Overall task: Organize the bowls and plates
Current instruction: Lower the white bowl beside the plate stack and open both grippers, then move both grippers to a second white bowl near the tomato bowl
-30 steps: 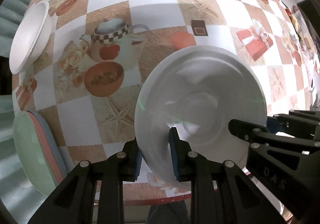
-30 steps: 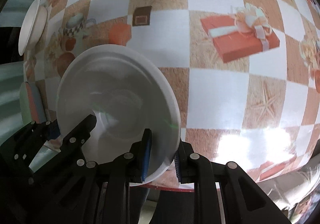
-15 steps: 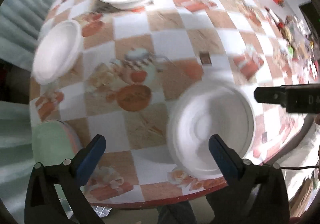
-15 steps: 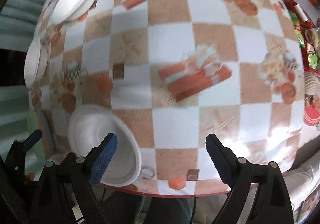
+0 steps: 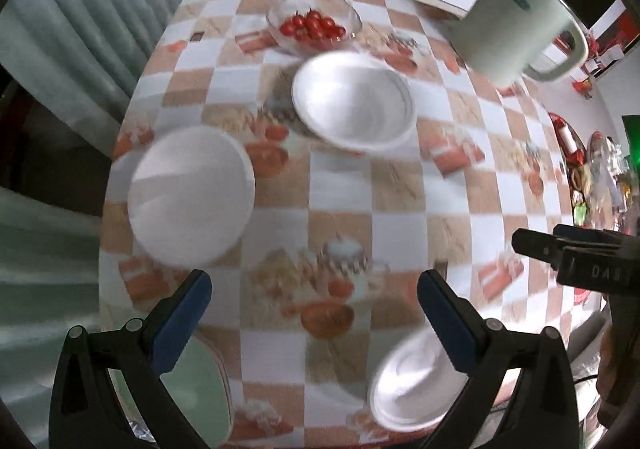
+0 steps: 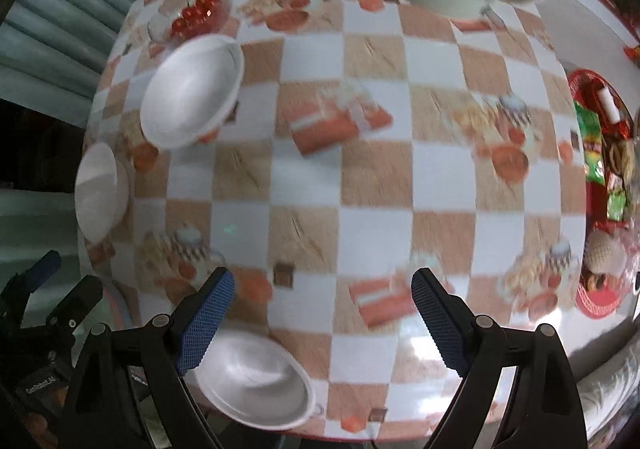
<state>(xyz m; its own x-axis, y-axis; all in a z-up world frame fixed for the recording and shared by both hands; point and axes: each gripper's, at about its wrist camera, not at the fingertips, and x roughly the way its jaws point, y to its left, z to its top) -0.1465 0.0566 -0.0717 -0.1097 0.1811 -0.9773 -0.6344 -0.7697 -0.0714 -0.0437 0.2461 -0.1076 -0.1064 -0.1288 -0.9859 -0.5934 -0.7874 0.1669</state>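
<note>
Fingers of both grippers apart and empty above the checked tablecloth [image 6: 380, 177].

Left gripper [image 5: 314, 317] and right gripper [image 6: 322, 309] hold nothing; the shallow white plate [image 5: 408, 389] lies on the near table edge, below and beside the fingers, touching neither. Step in hand, by judgement: between placements. Next move calls for reaching across to the round white bowl [image 5: 192, 195] or the wide-rimmed white bowl [image 5: 354, 101], well beyond the fingers, for stacking.
</note>
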